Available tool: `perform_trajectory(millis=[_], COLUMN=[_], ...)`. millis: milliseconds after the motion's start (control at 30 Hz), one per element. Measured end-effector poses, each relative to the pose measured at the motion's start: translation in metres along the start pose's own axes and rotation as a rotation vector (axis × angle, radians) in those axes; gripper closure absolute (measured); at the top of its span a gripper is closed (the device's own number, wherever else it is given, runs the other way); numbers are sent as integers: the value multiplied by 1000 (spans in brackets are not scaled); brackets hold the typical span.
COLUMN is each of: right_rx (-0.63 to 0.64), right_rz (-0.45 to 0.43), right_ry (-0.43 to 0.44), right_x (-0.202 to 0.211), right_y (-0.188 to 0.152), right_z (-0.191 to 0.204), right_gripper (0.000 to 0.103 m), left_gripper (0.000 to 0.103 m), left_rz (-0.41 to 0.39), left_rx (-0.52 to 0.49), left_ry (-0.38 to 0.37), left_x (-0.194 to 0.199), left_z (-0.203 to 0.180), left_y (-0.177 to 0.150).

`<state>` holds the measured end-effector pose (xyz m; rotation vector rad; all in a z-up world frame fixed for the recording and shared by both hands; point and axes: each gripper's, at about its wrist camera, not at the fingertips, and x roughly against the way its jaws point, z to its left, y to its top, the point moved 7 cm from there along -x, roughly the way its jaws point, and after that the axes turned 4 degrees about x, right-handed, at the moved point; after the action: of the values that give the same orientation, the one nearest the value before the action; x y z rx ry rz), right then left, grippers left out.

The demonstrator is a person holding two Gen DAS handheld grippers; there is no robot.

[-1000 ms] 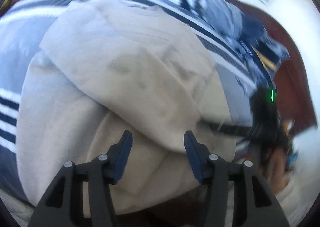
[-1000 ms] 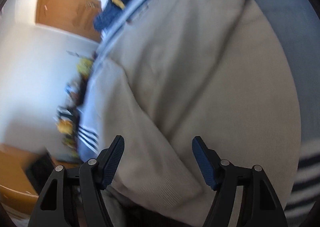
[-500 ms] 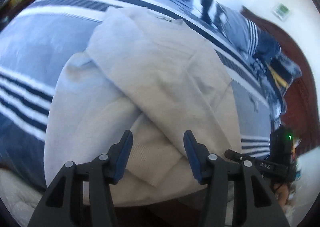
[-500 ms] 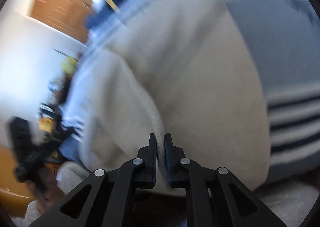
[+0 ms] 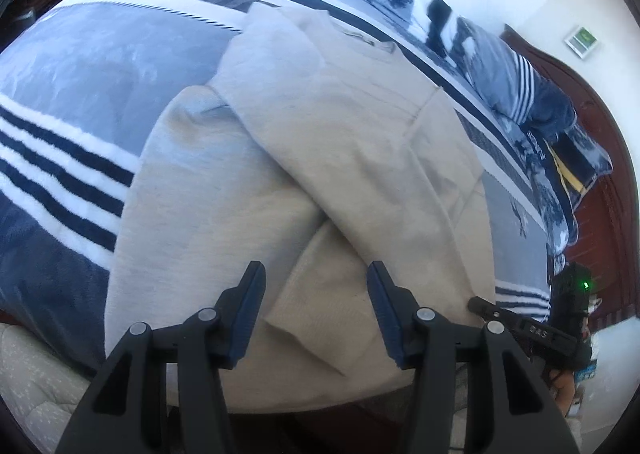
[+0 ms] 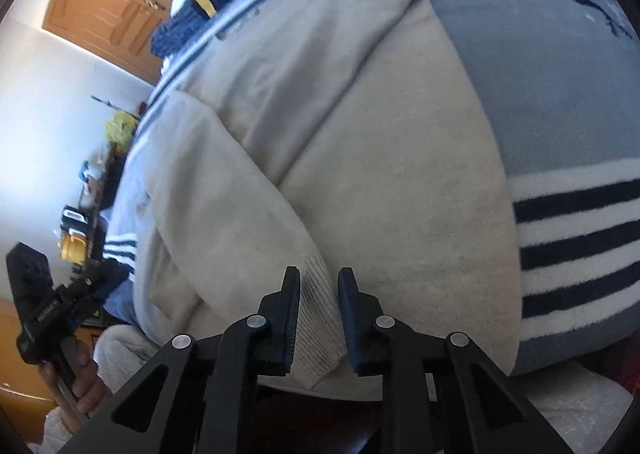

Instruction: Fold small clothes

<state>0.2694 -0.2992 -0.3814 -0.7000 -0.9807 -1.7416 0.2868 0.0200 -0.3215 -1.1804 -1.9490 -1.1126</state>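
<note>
At lower centre, right claw (image 6: 319, 296) partly apart astride beige sweater (image 6: 360, 174) sleeve cuff (image 6: 318, 318), poised for folding; left claw (image 5: 316, 302) wide apart, empty.

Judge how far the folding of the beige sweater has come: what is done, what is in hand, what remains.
Done: both sleeves lie crossed over the sweater on the striped blanket. In hand: the right gripper, fingers slightly apart, straddles a ribbed cuff; the left gripper hovers open over the other cuff. Left: the body is unfolded, so probably a hem-to-collar fold.
</note>
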Motion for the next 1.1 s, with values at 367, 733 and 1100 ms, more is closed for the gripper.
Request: perform_trajectory(millis=[367, 733, 1100], right_rx=[93, 234, 396], right_rz=[-134, 65, 283], right_ry=[231, 363, 221], right_x=[40, -62, -261], right_y=[55, 207, 308], right_z=[73, 201, 305], right_gripper=[43, 43, 43], left_gripper=[49, 52, 93], left_rz=[-83, -47, 34], left_rx=[256, 460, 484], left_ry=[-68, -198, -280], left_x=[8, -78, -115], left_z=[55, 99, 99], left_y=[92, 183, 185])
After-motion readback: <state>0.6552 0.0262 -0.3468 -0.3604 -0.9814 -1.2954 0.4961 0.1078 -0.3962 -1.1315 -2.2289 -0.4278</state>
